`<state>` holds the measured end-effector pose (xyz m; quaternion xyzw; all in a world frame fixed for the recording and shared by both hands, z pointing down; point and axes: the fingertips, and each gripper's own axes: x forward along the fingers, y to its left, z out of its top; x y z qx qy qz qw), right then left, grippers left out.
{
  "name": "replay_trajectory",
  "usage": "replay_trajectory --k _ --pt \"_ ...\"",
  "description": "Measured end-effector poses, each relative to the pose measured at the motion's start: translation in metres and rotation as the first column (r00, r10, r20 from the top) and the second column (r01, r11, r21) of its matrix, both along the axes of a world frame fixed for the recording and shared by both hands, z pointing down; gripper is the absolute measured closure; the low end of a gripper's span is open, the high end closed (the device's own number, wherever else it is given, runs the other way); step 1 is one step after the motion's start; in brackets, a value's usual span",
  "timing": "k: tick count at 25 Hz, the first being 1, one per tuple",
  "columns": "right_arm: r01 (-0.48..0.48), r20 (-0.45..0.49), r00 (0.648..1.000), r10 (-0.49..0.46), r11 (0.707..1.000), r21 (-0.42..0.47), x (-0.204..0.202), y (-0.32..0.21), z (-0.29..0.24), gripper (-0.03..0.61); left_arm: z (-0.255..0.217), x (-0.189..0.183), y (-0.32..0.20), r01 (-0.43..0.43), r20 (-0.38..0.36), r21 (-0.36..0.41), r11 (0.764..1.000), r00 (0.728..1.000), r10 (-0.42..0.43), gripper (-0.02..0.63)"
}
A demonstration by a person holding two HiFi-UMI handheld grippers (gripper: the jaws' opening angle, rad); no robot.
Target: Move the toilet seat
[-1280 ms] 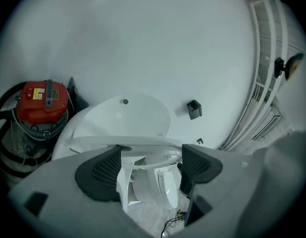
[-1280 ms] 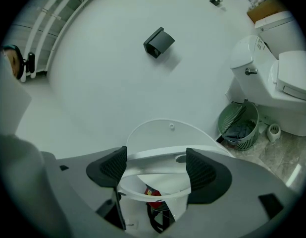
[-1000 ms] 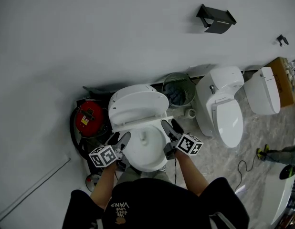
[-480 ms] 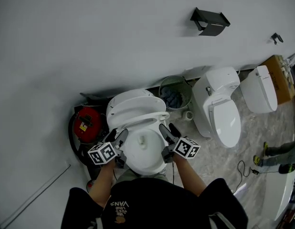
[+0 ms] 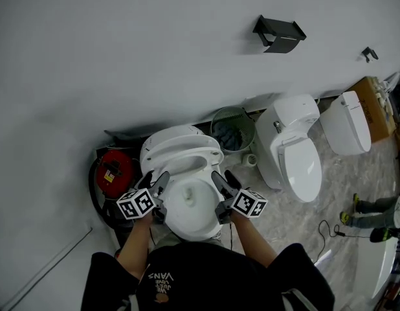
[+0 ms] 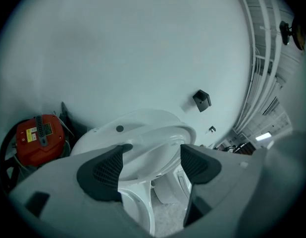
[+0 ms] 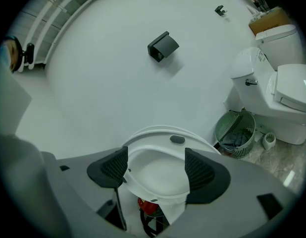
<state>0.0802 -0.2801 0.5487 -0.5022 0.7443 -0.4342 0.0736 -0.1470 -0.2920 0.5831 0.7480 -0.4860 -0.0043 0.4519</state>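
Toilet seat [image 5: 184, 154]: is standing raised over the back of the open bowl [image 5: 190, 207], close to the wall.
Left gripper [image 5: 156, 179]: you are holding it at the bowl's left side, jaws spread wide and gripping nothing.
Right gripper [image 5: 224, 177]: you are holding it at the bowl's right side, jaws likewise apart, clamping nothing.
Left obstruction: a red canister [image 5: 111, 172] is crowding the toilet's base.
Right obstruction: a green wire basket [image 5: 233, 129] is standing just beside, then a second toilet [image 5: 294, 151].
Wall: a black holder [image 5: 278, 34] is hanging above.

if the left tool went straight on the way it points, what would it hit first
Probably the raised toilet seat, its rim just ahead between the open jaws of the left tool; depth is unclear.
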Motion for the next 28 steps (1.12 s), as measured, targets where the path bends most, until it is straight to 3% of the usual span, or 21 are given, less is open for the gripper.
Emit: replay_trajectory --k 12,22,28 --pt "0.011 -0.014 1.000 -0.011 1.000 0.015 0.009 0.003 -0.011 0.232 -0.005 -0.001 -0.011 -0.001 0.060 0.030 1.000 0.998 -0.001 0.238" --pt "0.034 -0.026 0.999 -0.033 0.999 0.024 0.020 0.018 -0.021 0.232 0.001 0.003 -0.013 -0.068 0.206 0.044 0.997 0.977 0.057 0.206" --pt "0.044 -0.037 0.998 -0.043 0.999 0.027 0.031 0.031 -0.025 0.232 -0.009 0.009 -0.002 -0.053 0.216 0.069 0.996 0.976 0.037 0.207"
